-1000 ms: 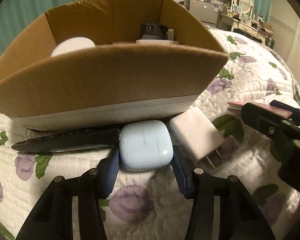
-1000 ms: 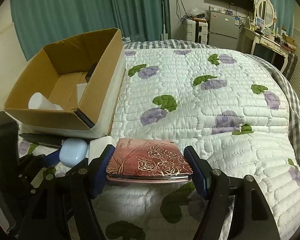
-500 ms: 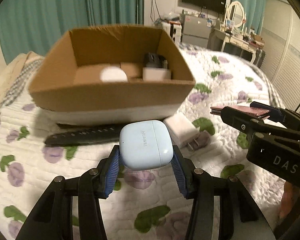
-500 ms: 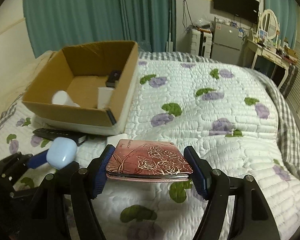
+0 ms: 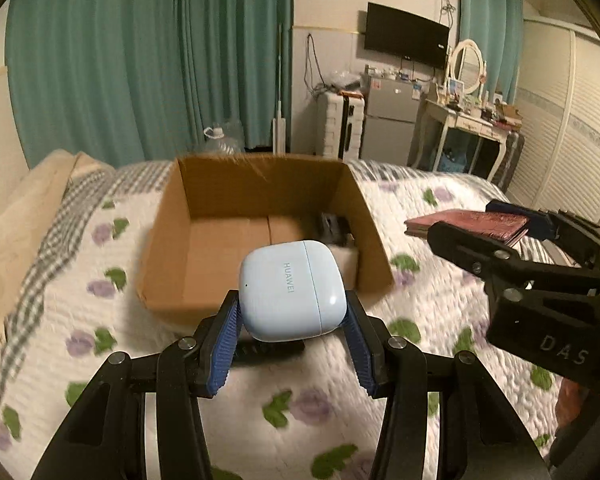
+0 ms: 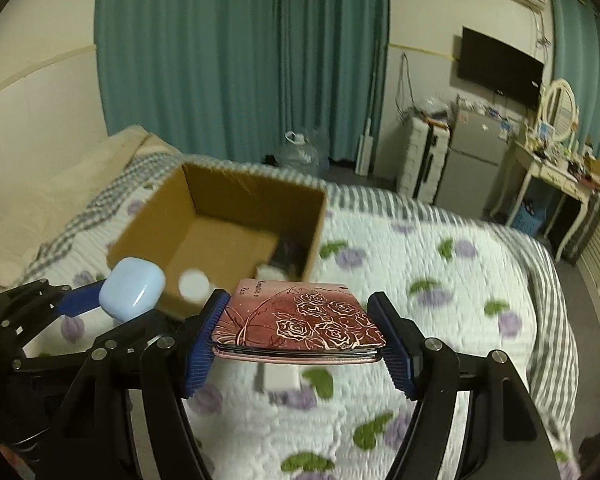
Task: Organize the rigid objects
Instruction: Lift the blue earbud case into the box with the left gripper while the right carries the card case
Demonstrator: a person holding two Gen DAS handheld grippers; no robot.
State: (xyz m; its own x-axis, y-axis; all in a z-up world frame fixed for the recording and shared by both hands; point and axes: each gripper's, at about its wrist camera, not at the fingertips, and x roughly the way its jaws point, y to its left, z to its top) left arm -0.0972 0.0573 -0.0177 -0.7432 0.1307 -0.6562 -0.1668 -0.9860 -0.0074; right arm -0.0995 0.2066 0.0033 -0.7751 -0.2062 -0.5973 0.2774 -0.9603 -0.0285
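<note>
My left gripper (image 5: 293, 320) is shut on a pale blue earbud case (image 5: 292, 290) and holds it in the air in front of the open cardboard box (image 5: 172, 216). The case also shows in the right wrist view (image 6: 132, 294). My right gripper (image 6: 300, 334) is shut on a flat red case with gold roses (image 6: 300, 320), held level above the quilt, to the right of the box (image 6: 220, 188). The red case shows at the right of the left wrist view (image 5: 468, 224).
The box holds a white round object (image 6: 193, 282), a white block (image 6: 269, 270) and a dark item (image 5: 334, 226). A white charger (image 6: 281, 378) and a black remote (image 5: 270, 350) lie on the flowered quilt (image 6: 420, 280). Pillows lie at the left.
Both grippers have risen well above the bed with their objects. The box now sits lower and farther in both views, and I look down into it.
</note>
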